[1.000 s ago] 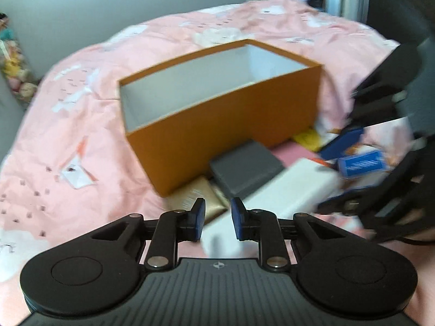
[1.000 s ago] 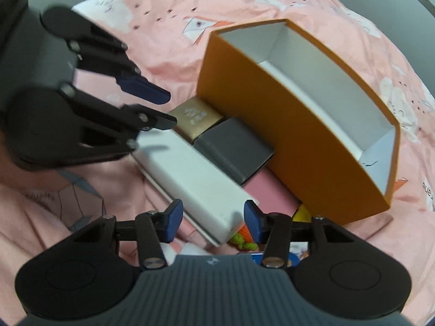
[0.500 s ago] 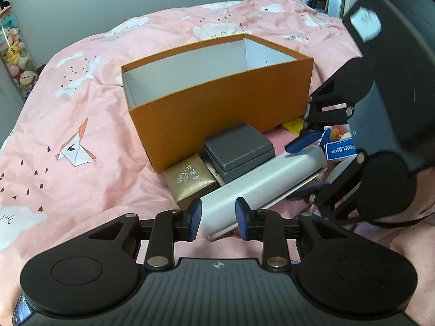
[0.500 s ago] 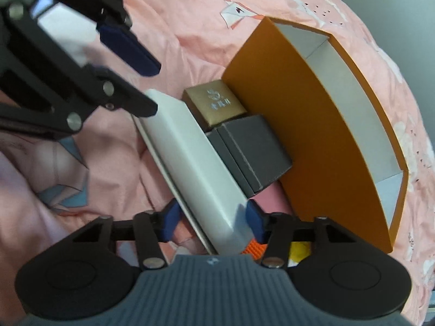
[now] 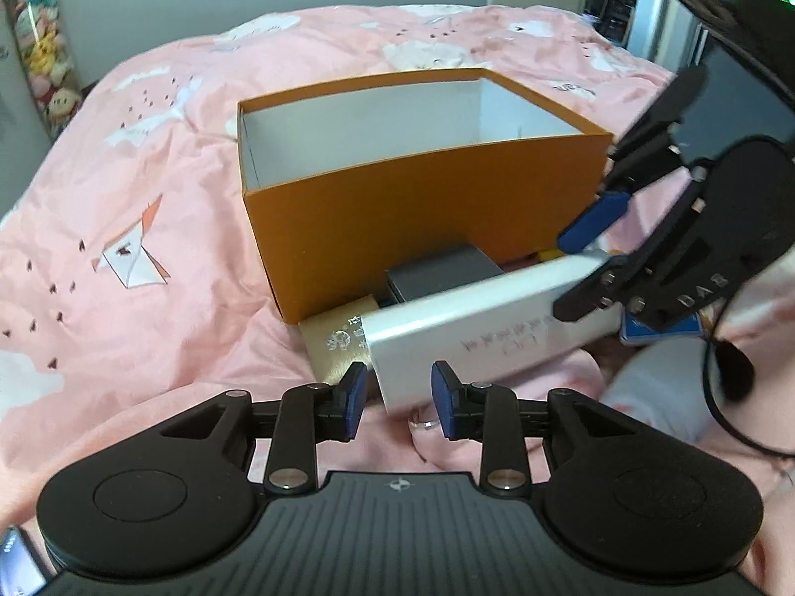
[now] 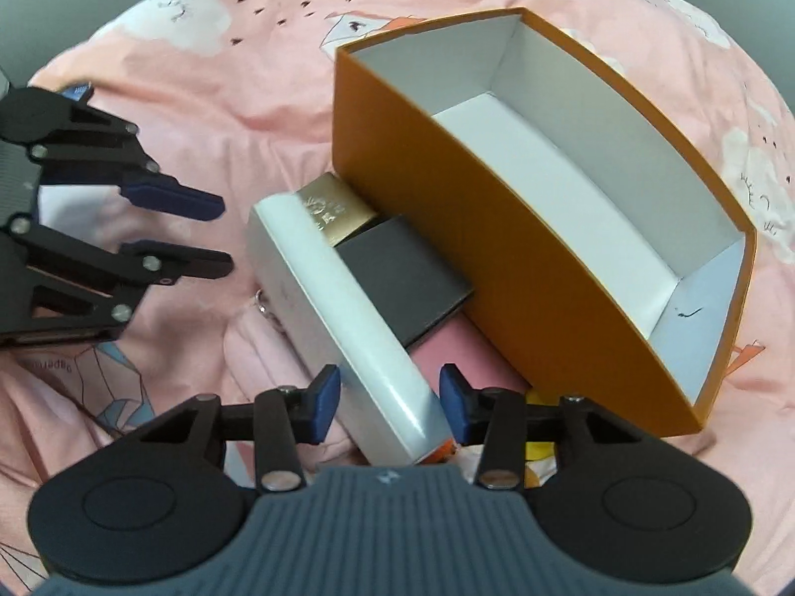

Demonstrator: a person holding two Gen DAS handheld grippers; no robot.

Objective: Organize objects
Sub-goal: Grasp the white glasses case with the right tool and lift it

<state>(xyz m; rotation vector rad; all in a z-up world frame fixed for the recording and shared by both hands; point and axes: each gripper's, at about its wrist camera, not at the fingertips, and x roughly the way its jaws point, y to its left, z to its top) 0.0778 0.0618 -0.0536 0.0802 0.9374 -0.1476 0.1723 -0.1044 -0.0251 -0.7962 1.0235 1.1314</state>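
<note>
**Jaws straddling the long white box**

Right gripper [image 6: 390,409] jaws, just closing, bracket one end of the white box [image 6: 343,318]; pad contact cannot be confirmed. Left gripper [image 5: 396,402] jaws, just opening, stand released around the opposite end. Beside the white box lie a gold box [image 6: 330,211] and a grey box [image 6: 402,275], against the empty orange box [image 6: 447,253] on the pink bed [image 5: 149,248].

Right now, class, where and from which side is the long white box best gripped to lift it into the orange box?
Grip the long white box across its narrow width near one end, coming from above. Its long flat sides suit two fingers. The right hand-held gripper already straddles the near end beside the orange box.
</note>
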